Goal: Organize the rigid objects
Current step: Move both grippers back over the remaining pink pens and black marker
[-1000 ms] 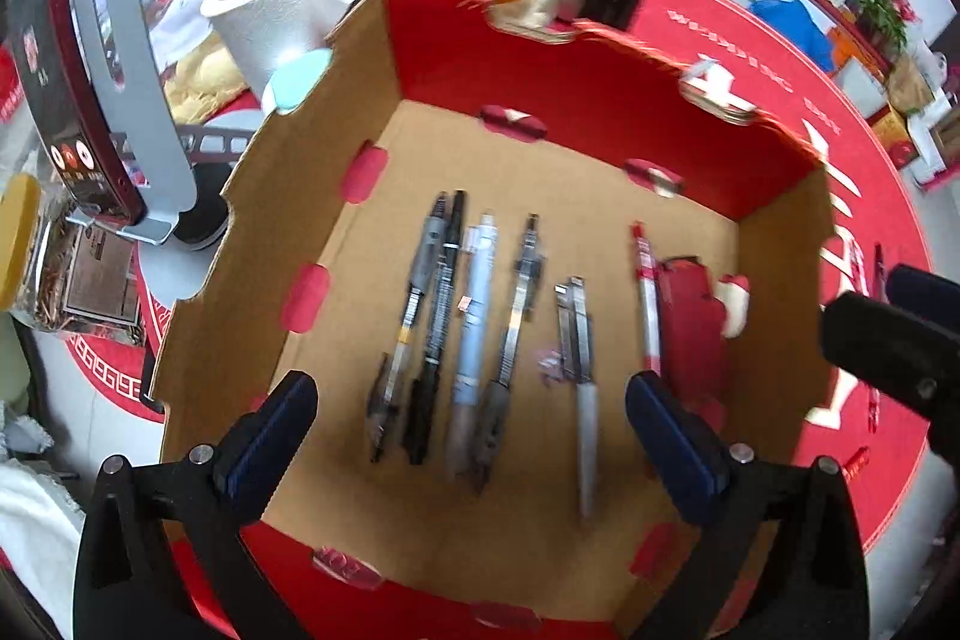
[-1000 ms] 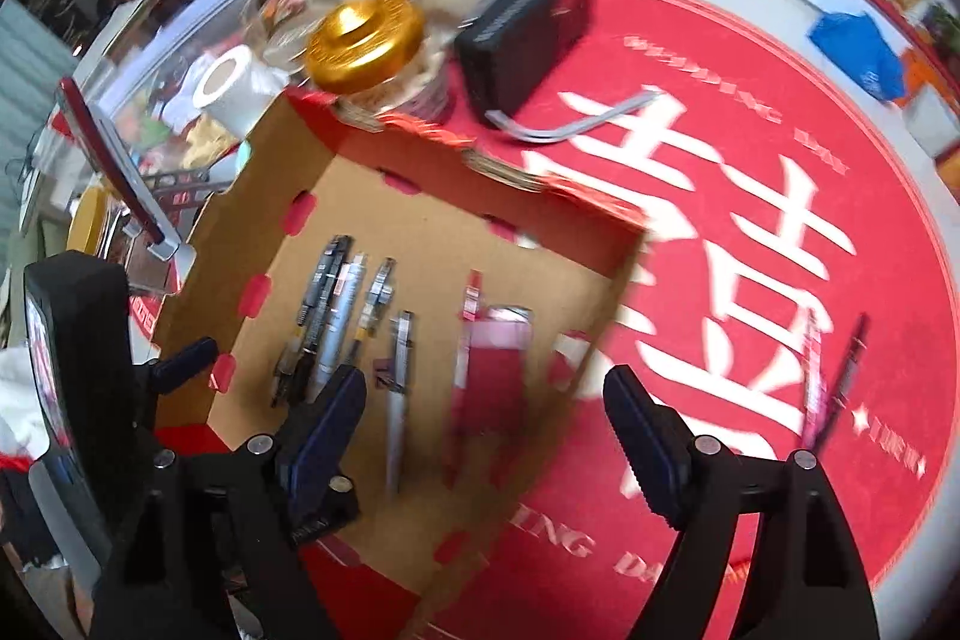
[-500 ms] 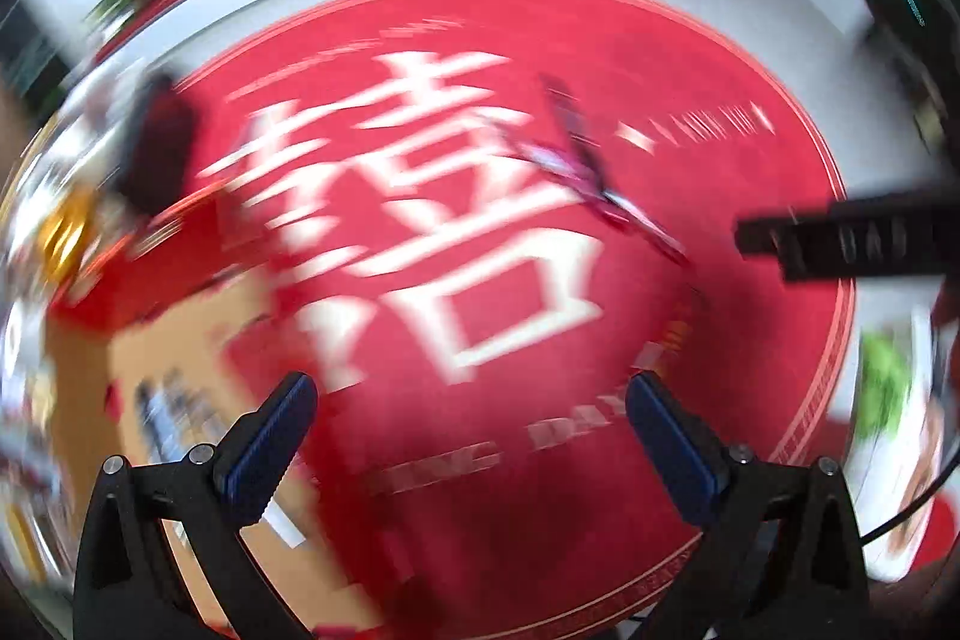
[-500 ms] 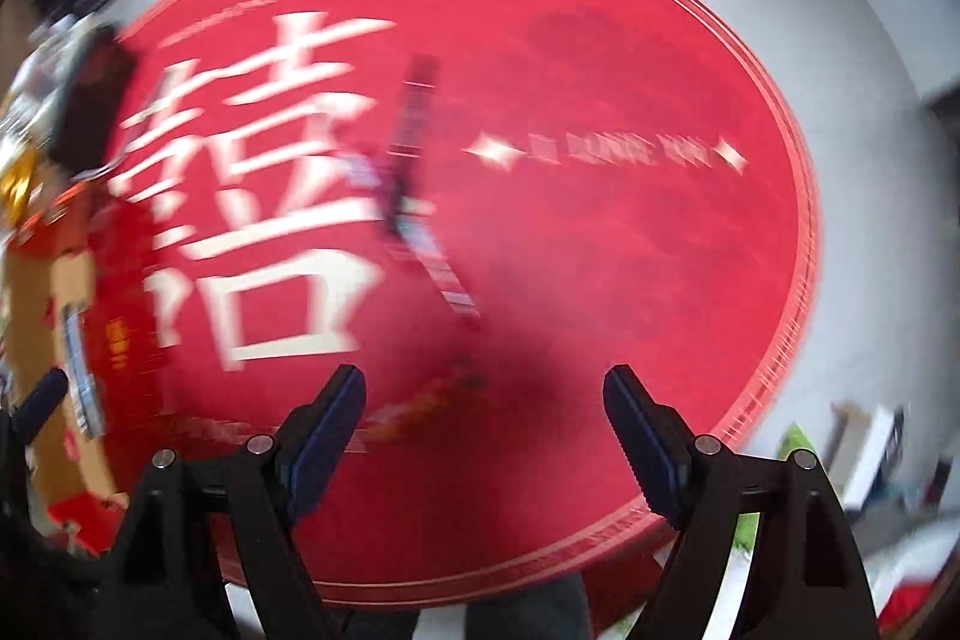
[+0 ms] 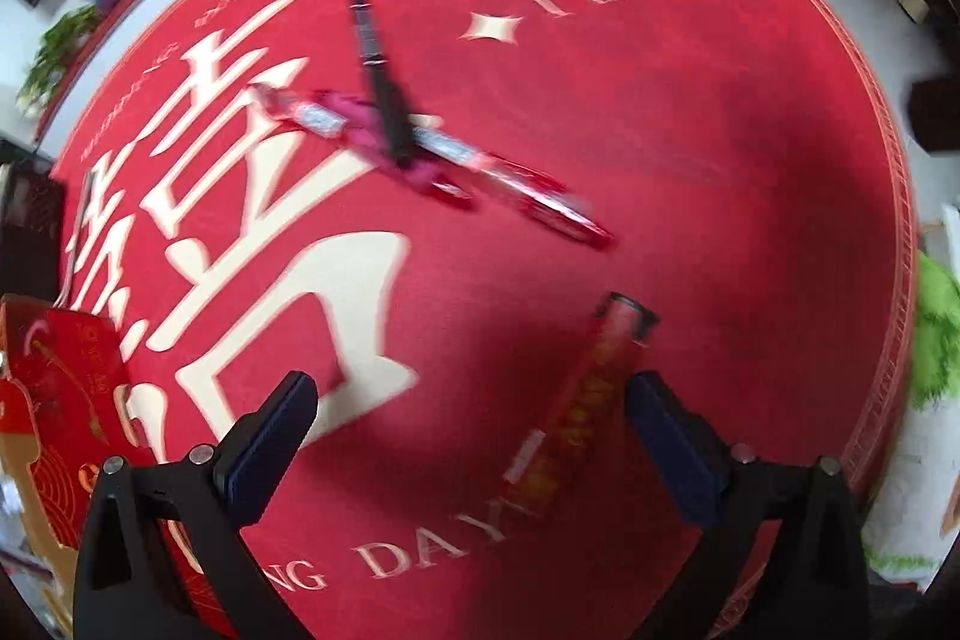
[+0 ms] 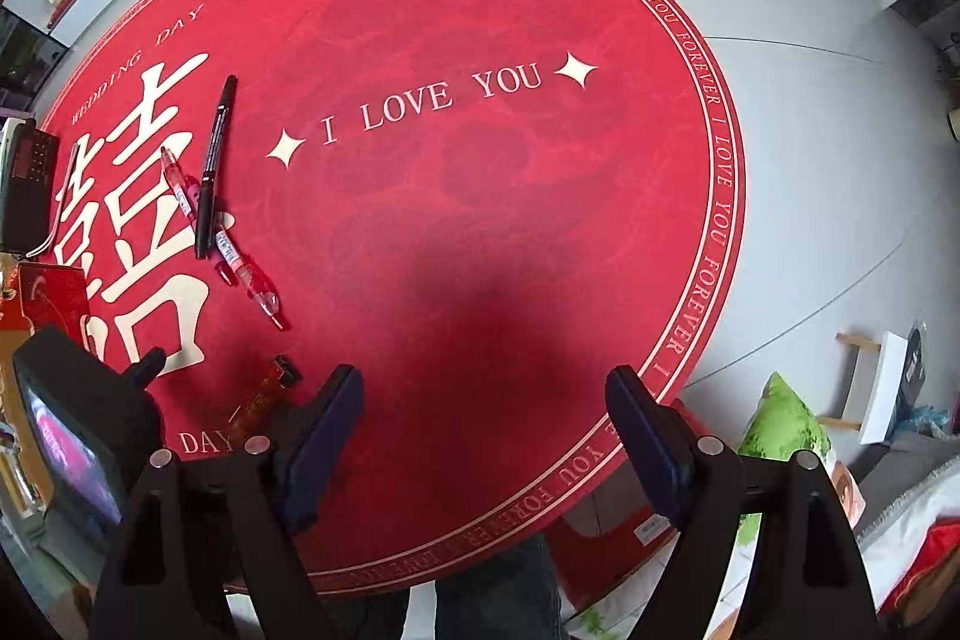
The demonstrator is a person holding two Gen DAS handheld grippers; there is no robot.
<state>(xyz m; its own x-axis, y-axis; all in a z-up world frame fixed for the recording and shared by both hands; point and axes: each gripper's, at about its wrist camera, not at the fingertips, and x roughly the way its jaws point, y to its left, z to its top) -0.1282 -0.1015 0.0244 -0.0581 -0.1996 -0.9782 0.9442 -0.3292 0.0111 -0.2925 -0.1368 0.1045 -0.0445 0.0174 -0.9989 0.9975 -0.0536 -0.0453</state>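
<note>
A black marker [image 5: 378, 70] [image 6: 213, 160] lies across two red pens on the round red mat [image 5: 600, 130] [image 6: 480, 190]. One clear red pen [image 5: 522, 193] [image 6: 252, 283] points toward me, a pink-red pen [image 5: 336, 124] [image 6: 180, 190] lies beside it. A red-and-gold tube-shaped pen [image 5: 582, 400] [image 6: 264, 391] lies nearer. My left gripper [image 5: 474, 436] is open and empty, just above that tube pen. My right gripper [image 6: 483, 424] is open and empty over bare mat, right of the pens.
The red-and-cardboard box corner [image 5: 54, 400] [image 6: 48, 286] sits at the left edge. A black device [image 6: 27, 178] lies far left. The left gripper body [image 6: 78, 430] shows in the right wrist view. Beyond the mat is white floor [image 6: 810, 160] with cushions at lower right.
Both grippers have swung from above the box of pens rightward to the open mat. The loose pens are now in front of them. Both stay open.
</note>
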